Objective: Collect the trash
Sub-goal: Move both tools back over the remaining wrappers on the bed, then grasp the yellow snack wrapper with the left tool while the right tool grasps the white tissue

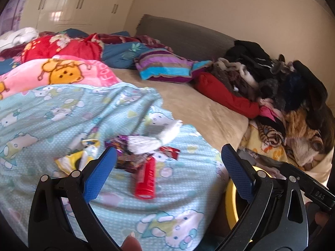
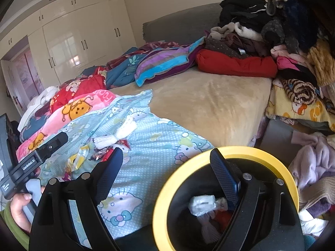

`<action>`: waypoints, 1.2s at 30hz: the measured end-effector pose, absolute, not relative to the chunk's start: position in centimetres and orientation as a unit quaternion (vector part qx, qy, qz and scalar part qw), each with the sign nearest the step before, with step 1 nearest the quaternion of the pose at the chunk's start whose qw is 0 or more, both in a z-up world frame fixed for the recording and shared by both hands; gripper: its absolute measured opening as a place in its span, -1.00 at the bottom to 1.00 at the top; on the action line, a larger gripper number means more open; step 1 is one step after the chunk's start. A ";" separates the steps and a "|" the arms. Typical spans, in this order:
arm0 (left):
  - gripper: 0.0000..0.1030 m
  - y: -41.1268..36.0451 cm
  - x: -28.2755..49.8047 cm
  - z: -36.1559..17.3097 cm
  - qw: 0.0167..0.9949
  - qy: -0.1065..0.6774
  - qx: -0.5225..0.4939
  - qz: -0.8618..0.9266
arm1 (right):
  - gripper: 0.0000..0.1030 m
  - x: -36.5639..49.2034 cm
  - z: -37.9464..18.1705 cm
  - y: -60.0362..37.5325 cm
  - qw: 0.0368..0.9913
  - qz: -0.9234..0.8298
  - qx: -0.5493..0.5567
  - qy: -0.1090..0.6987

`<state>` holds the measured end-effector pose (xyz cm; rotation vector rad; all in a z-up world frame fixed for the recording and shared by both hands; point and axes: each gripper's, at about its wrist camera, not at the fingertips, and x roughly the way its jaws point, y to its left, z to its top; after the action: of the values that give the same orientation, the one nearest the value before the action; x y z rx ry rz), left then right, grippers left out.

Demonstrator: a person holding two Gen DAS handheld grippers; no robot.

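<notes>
Trash lies on the light blue cartoon blanket [image 1: 52,115]: a red tube [image 1: 145,181], a crumpled white tissue [image 1: 144,143], a dark shiny wrapper [image 1: 127,156], a small red wrapper [image 1: 170,151] and a yellow-white wrapper [image 1: 72,161]. My left gripper [image 1: 167,156] is open and empty just above the red tube. My right gripper [image 2: 167,161] is open and empty, its right finger over a yellow-rimmed black bin [image 2: 209,156] that holds white tissue [image 2: 202,205] and something red. The trash also shows in the right wrist view [image 2: 104,142].
The bed has a beige sheet [image 1: 199,106], a striped pillow [image 1: 165,65], a pink blanket [image 1: 62,73] and a pile of clothes [image 1: 282,96] at the right. White wardrobes [image 2: 73,41] stand behind. The bin rim [image 1: 230,200] sits beside the bed edge.
</notes>
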<state>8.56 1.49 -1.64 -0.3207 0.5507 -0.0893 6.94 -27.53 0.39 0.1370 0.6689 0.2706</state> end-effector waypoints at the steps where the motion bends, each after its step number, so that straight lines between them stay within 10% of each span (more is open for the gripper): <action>1: 0.78 2.1 8.7 -1.7 0.948 0.271 -0.162 -0.038 | 0.60 7.1 0.5 -27.2 0.933 0.134 0.065 0.327; 36: 0.78 15.4 10.2 -5.5 0.920 0.302 -0.239 0.068 | 0.61 15.1 0.0 -13.1 0.916 0.217 -0.007 0.339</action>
<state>10.25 15.41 -5.45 -0.4918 0.6216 0.1405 15.13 -13.08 -0.02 -0.0143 0.6971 0.4458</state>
